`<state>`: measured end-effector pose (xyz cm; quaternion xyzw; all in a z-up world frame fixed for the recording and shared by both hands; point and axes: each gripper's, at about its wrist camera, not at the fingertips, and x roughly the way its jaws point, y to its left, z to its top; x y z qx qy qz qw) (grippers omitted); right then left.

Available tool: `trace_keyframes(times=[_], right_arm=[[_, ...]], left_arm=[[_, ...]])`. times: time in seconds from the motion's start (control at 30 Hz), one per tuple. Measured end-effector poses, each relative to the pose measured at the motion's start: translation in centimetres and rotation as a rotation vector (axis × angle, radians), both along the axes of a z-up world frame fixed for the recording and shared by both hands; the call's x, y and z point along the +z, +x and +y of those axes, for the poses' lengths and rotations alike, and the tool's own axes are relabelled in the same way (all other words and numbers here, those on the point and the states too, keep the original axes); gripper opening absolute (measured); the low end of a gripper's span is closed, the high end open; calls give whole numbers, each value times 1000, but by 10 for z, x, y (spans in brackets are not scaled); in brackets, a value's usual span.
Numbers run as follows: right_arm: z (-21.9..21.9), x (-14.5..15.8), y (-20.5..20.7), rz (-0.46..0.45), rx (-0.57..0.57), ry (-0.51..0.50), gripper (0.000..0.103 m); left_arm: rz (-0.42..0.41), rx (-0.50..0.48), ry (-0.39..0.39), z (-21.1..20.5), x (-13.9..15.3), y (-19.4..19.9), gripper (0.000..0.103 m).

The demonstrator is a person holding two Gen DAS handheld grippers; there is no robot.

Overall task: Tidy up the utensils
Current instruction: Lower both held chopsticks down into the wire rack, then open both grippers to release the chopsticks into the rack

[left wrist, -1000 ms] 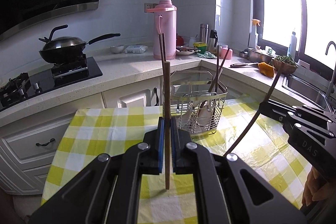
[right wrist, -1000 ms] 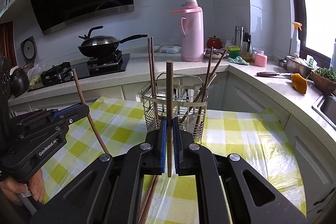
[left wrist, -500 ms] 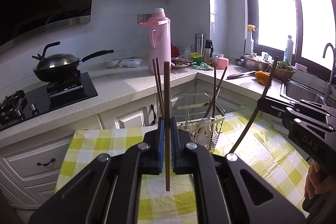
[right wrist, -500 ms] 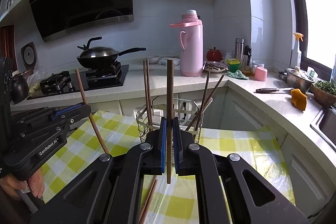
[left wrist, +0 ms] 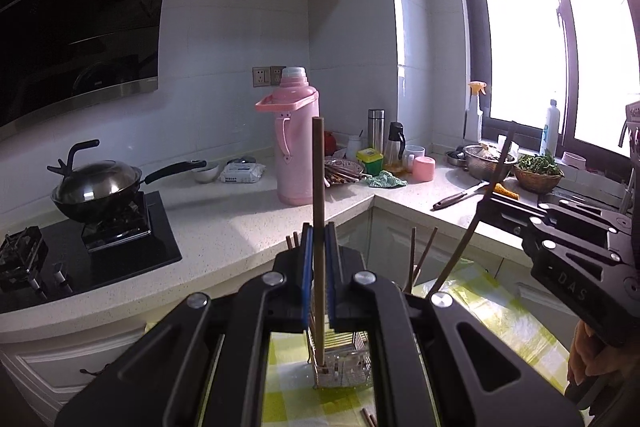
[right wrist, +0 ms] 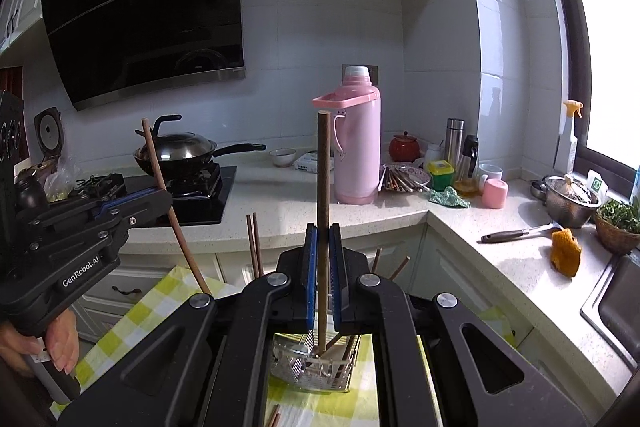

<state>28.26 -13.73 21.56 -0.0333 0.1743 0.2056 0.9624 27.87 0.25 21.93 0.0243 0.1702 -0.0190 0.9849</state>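
Left wrist view. The left gripper (left wrist: 319, 275) is clamped on an upright brown chopstick (left wrist: 318, 187), the blue pads (left wrist: 306, 275) pressing it from both sides. The stick's lower end hangs over a wire utensil basket (left wrist: 340, 363), which stands on a yellow-and-white checked tablecloth (left wrist: 508, 319). Whether the tip touches the basket cannot be told. Other chopsticks (left wrist: 412, 259) stand in the basket, their tips rising beside the gripper. At right, the right gripper (left wrist: 504, 205) holds a second chopstick (left wrist: 476, 215) that leans to the right at its top; a hand (left wrist: 588, 355) grips its handle. On the far counter stand a pink thermos (left wrist: 294, 147) and, at left, a lidded wok (left wrist: 96, 187) on the stove.

Right wrist view. The right gripper (right wrist: 323, 275) is closed on its own upright stick (right wrist: 323, 187), again pinched between blue pads (right wrist: 312, 275). The lower end reaches down to the rim of the basket (right wrist: 312, 367), seen below between the fingers; contact cannot be confirmed. Two loose chopstick ends (right wrist: 274, 417) lie on the cloth (right wrist: 132, 315) just near of the basket. At left, the left gripper (right wrist: 156, 197) clasps its tilted chopstick (right wrist: 164, 187), and the hand (right wrist: 60, 343) holding it shows at the lower left. The thermos (right wrist: 356, 147) stands on the far counter, directly behind the held stick. A plate of further chopsticks (right wrist: 404, 179) lies just right of the thermos.
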Motion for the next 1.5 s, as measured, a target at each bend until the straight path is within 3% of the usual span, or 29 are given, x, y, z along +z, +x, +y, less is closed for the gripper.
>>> trace_keyframes(times=[0.23,0.47,0.9,1.23,1.33,1.4,1.5], right_arm=[[7,-7,29,33,3,-28,7],[5,-40,49,133,21,-7,7],[28,-101,94,347,26,-66,7],[35,-117,110,334,-4,-73,9],[33,-115,112,326,-6,-57,14],[32,-113,111,305,-15,-59,36],[27,-106,105,265,-29,-51,44]], left_arm=[[21,-11,-11,-10,-4,35,6],[91,-8,-32,-6,-41,63,6],[252,-20,-35,-4,-106,100,6],[231,25,30,-5,-124,109,7],[218,34,30,-3,-123,108,21],[206,42,18,0,-121,106,27],[178,61,10,6,-115,100,36]])
